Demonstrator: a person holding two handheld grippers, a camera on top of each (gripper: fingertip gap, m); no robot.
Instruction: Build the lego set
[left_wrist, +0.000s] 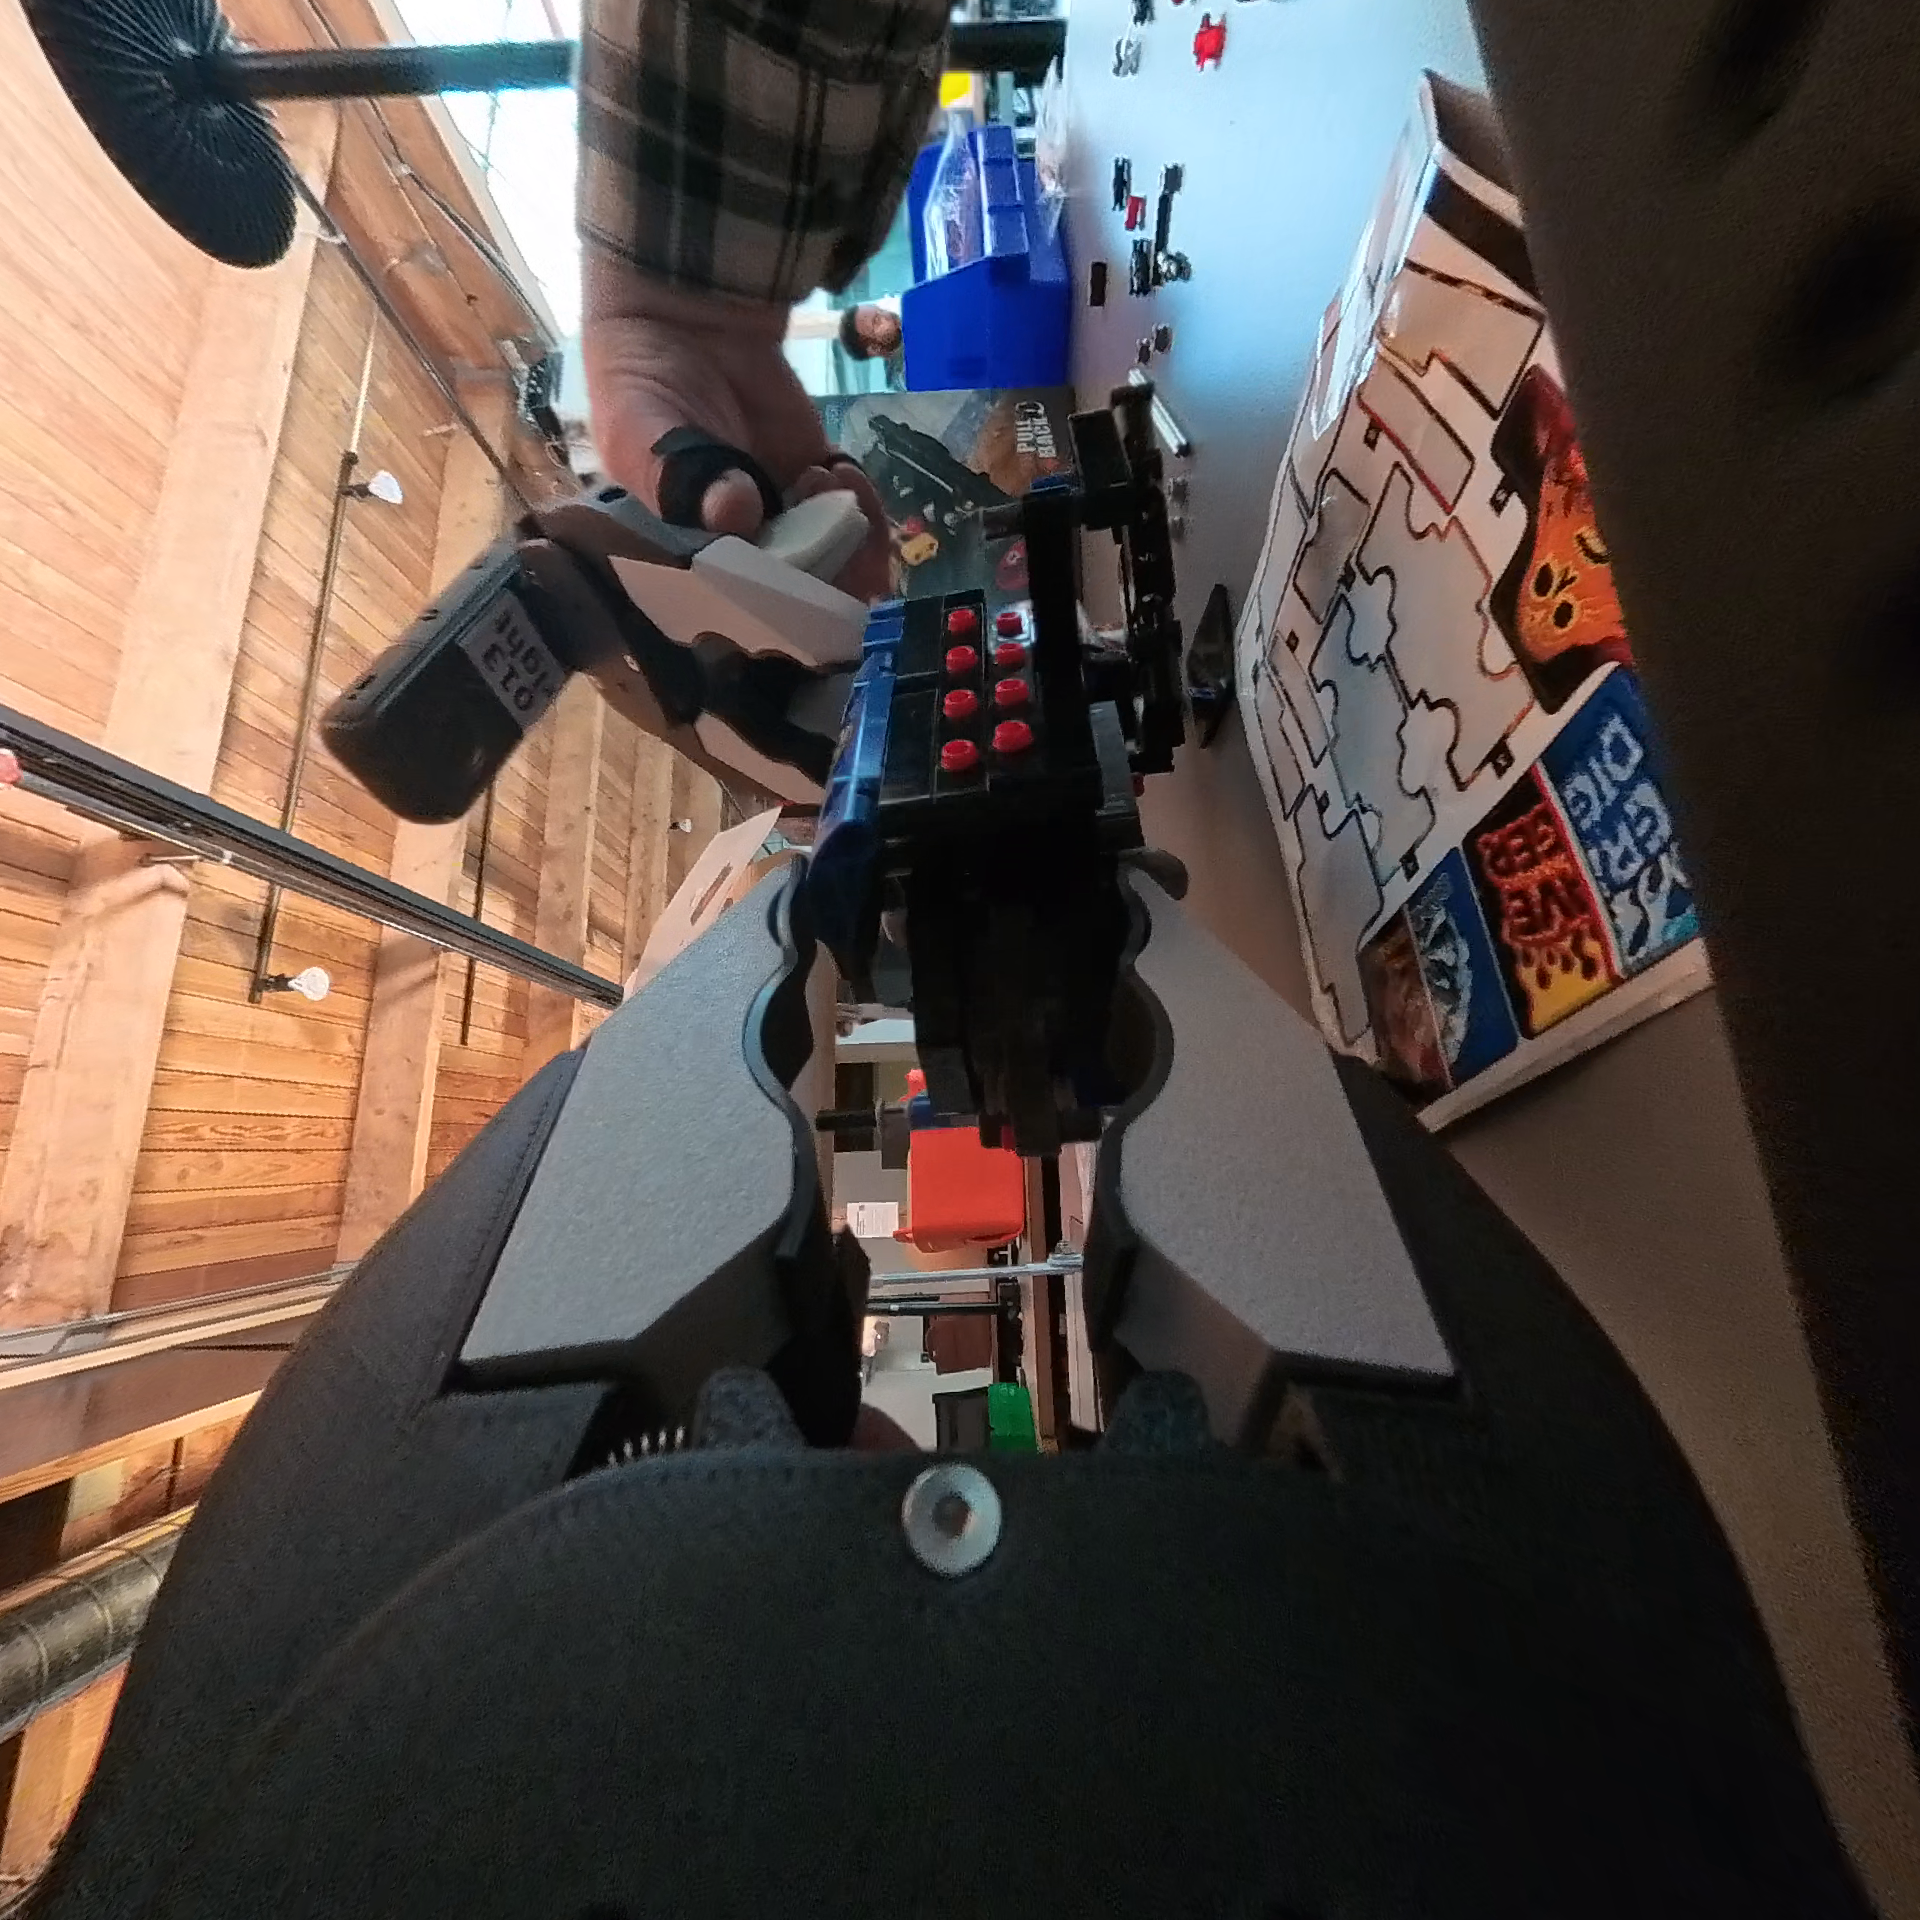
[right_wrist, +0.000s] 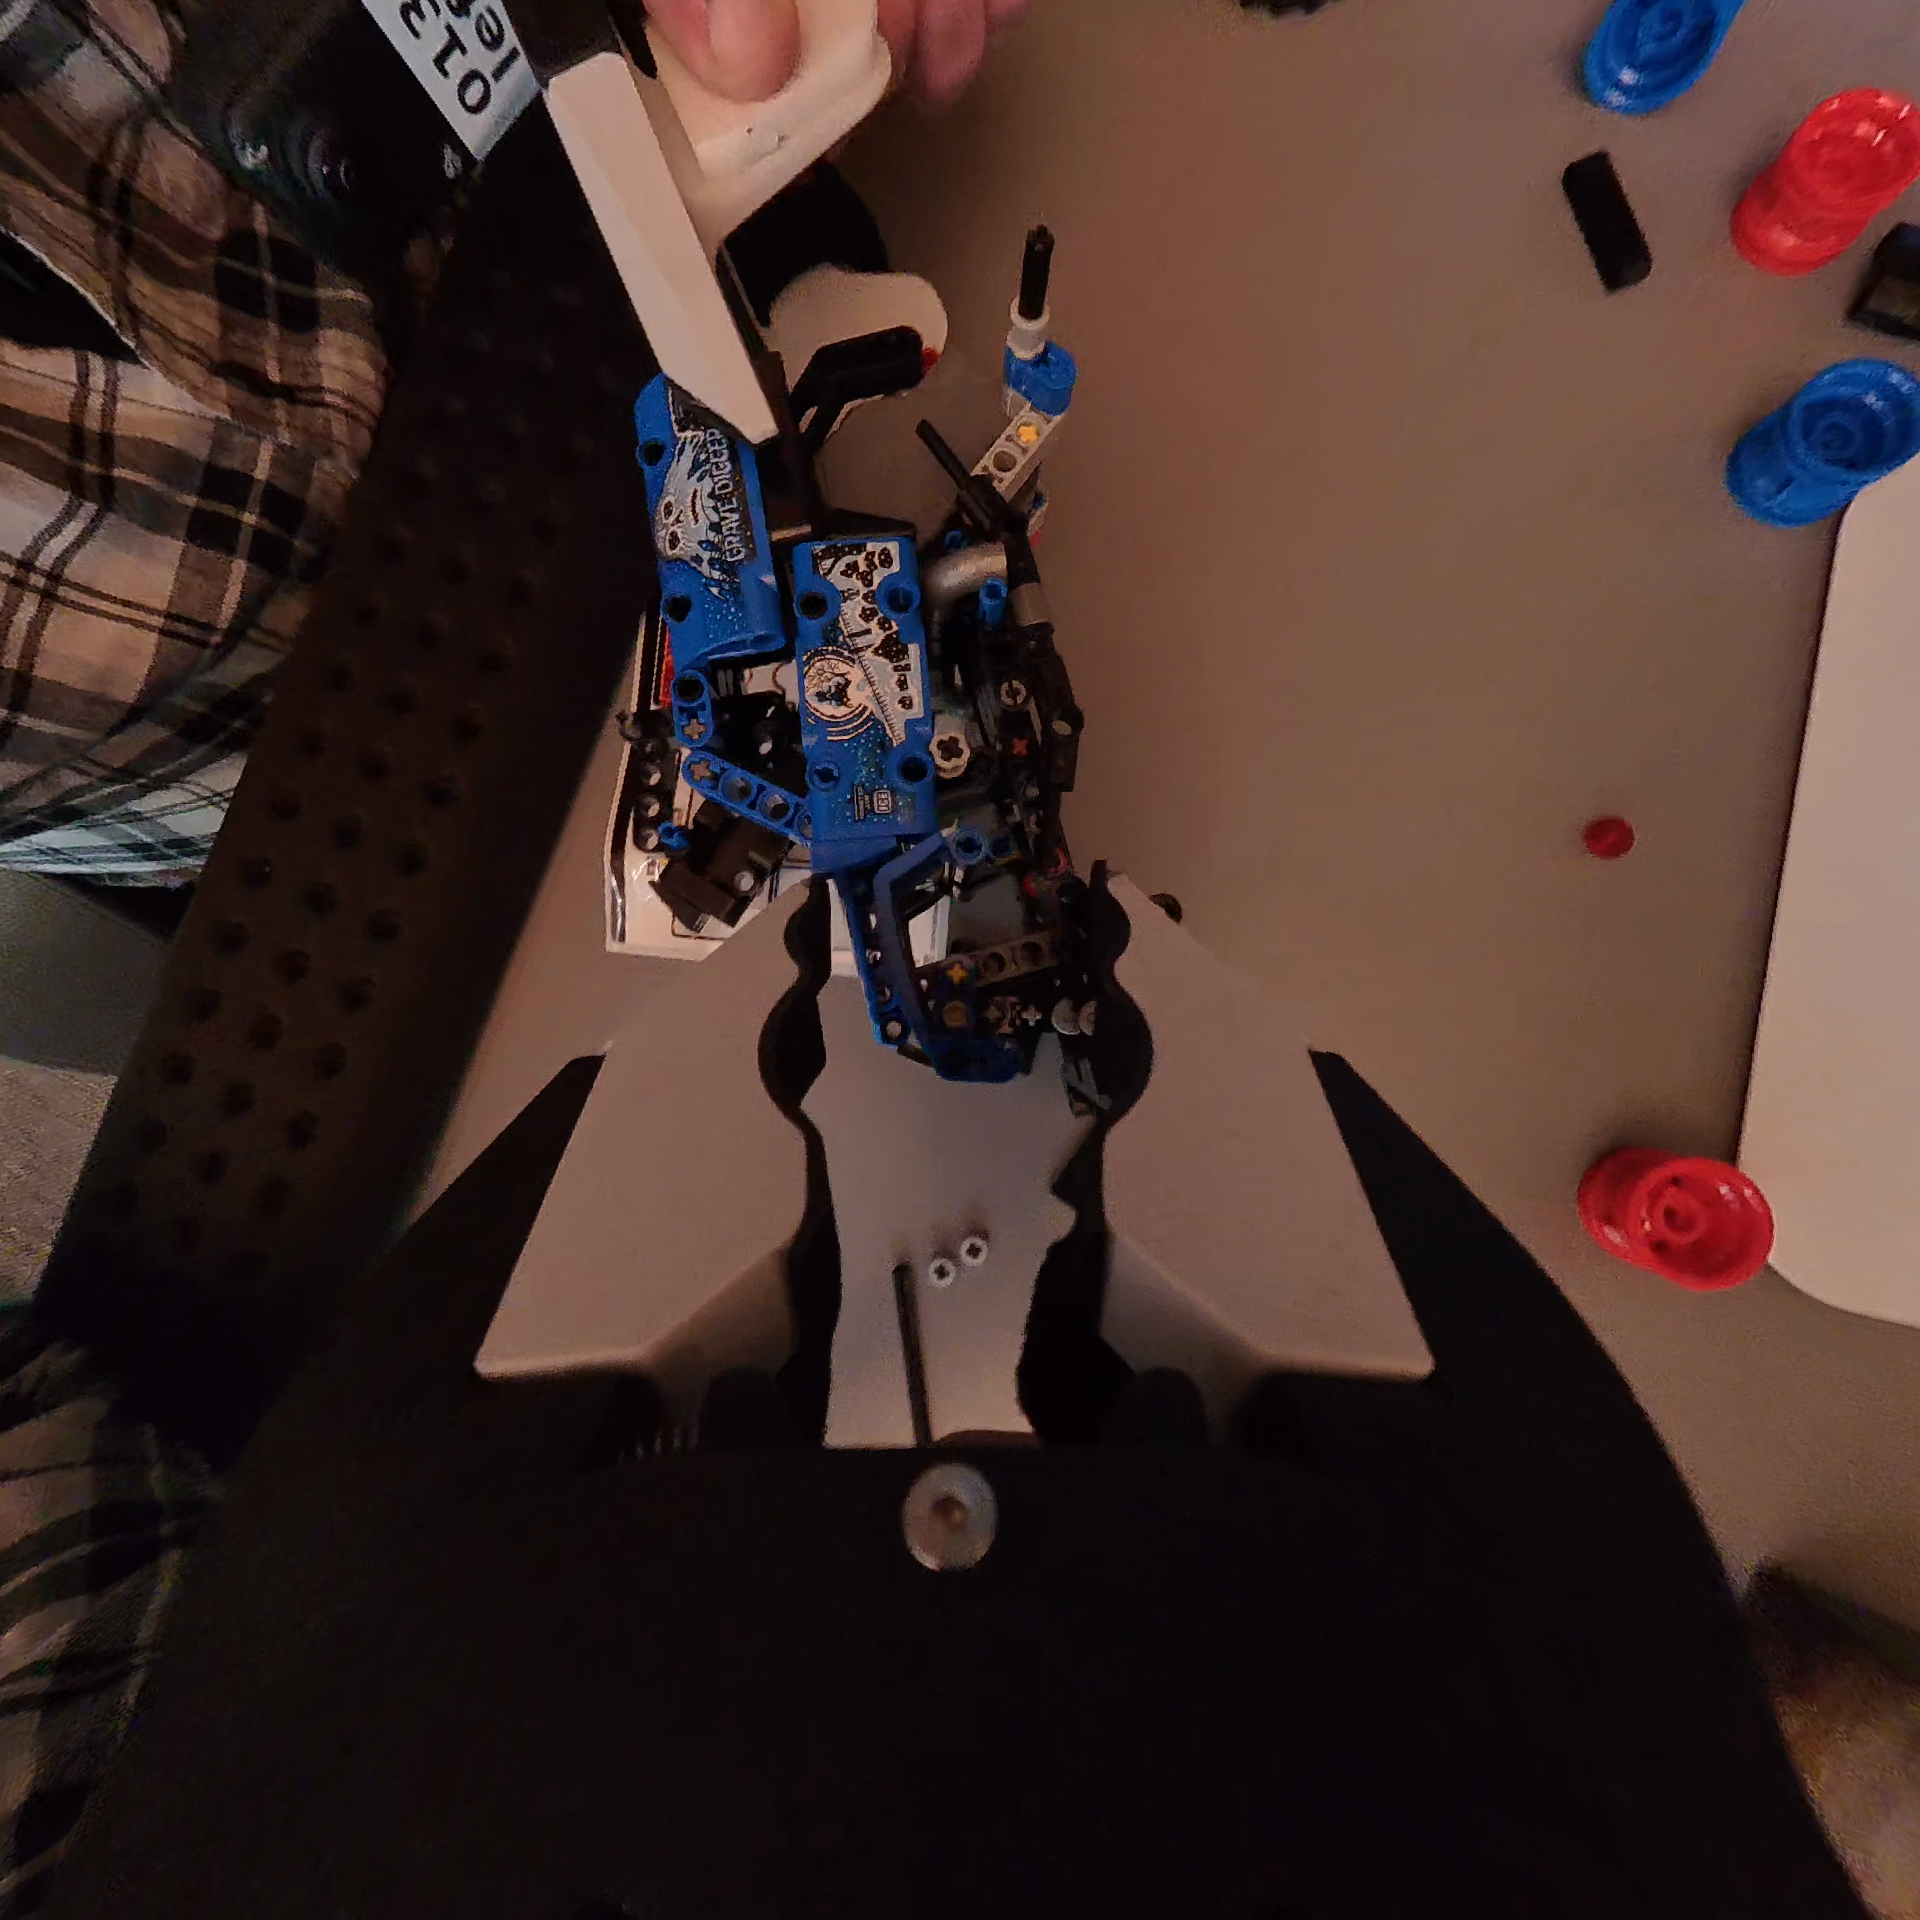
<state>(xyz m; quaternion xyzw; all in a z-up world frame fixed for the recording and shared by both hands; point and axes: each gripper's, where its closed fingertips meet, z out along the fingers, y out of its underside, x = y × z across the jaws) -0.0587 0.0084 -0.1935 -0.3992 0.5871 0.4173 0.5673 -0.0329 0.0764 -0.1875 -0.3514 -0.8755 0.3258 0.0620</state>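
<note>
Both claws, left claw (left_wrist: 971, 914) and right claw (right_wrist: 961, 935), clamp one lego model (right_wrist: 852, 707); two red wheels (right_wrist: 1675, 1218), two blue.

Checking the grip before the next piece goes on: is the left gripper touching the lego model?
Touching. The left wrist view shows the left gripper with both fingers pressed against the sides of the lego model.

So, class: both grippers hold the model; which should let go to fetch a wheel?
Probably the right: a red wheel lies close beside it on the table, while the left grips the model's other end and can hold it.
</note>
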